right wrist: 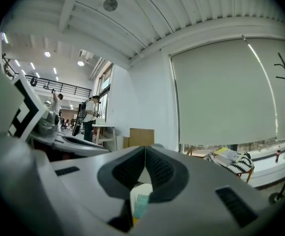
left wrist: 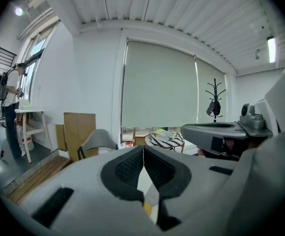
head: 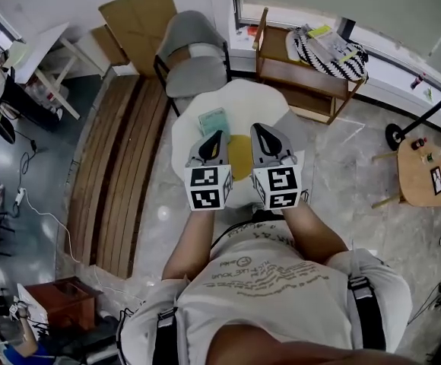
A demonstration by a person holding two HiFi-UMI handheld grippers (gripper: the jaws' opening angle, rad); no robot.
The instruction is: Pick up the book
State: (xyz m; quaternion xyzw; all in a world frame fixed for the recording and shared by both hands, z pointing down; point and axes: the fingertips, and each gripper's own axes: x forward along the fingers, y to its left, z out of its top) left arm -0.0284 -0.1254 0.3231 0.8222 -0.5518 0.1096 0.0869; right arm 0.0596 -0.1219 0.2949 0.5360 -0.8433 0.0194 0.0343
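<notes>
Book [head: 214, 120], pale teal, is lying flat on the far left part of the white bench [head: 260, 101], just beyond the yellow patch [head: 239, 158] at its middle. Left tool [head: 216, 137] is hovering above the bench at the book's near edge, its jaws pressed together on nothing. Right tool [head: 258, 129] is hanging just right of it, jaws likewise pressed together and empty. Grey chair [head: 192, 52] is standing at the bench's far left side; wooden rack [head: 304, 78] bearing a striped bag [head: 331, 55] is standing far right
</notes>
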